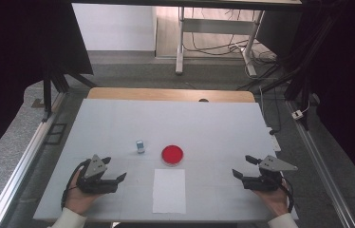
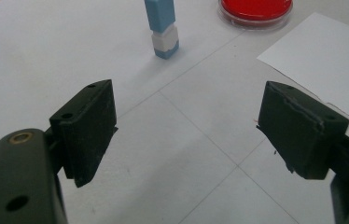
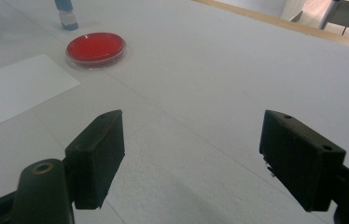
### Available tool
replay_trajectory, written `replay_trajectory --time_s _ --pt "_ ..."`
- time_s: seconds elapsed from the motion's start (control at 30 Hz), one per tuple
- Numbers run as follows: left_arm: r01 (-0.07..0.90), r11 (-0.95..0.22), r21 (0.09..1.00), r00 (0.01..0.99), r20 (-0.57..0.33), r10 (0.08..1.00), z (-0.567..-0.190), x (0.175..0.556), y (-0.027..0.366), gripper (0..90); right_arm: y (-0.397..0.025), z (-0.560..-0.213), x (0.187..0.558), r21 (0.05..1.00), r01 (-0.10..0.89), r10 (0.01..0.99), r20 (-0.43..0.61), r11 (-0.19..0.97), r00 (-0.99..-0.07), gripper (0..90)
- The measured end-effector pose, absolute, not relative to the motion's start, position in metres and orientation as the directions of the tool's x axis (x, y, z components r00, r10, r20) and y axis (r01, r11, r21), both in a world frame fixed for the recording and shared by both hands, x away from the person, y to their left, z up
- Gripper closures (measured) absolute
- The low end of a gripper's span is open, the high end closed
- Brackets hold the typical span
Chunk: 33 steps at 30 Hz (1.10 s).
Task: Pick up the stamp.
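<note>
Vial (image 1: 140, 146): small blue-and-white piece, standing upright on the bench (image 1: 213, 123), long axis vertical. It lies ahead of my left tool (image 1: 116, 167) and a little toward the middle; in the left gripper view it stands beyond the jaws, just left of their centre line (image 2: 164, 28). I judge the left tool the nearer one by a clear margin.

Dish (image 1: 172, 155): round, red, shallow, just beside the vial on its right, apart from it.

Sheet (image 1: 169, 190): white paper, flat, near edge of bench, between my two hands; the dish sits just past its far end.

Left tool: jaws wide apart, holding nothing, low over the bench.

Right tool (image 1: 244, 167): jaws wide apart, holding nothing, well apart from the vial; dish and vial appear far off to its upper left in the right gripper view.

Bench: pale grey top, faint grid lines, wooden strip at far edge.

Room: grey floor, desk legs and loose cables beyond, dark drapes either side.
</note>
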State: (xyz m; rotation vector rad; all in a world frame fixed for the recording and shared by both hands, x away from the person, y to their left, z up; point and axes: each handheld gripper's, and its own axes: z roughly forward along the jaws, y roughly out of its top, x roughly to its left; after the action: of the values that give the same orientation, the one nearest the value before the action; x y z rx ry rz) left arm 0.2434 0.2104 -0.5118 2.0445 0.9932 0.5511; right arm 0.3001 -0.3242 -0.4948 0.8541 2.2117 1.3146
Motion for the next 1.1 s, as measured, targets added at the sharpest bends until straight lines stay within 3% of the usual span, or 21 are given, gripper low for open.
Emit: replay_trajectory --time_s 1.1 --pt "0.413 -0.461 0.785 0.676 0.075 0.733 -0.473 0.282 0.199 21.8 -0.319 -0.497 0.298 0.881 0.291 0.679 -0.046 0.373 -0.732 23.2"
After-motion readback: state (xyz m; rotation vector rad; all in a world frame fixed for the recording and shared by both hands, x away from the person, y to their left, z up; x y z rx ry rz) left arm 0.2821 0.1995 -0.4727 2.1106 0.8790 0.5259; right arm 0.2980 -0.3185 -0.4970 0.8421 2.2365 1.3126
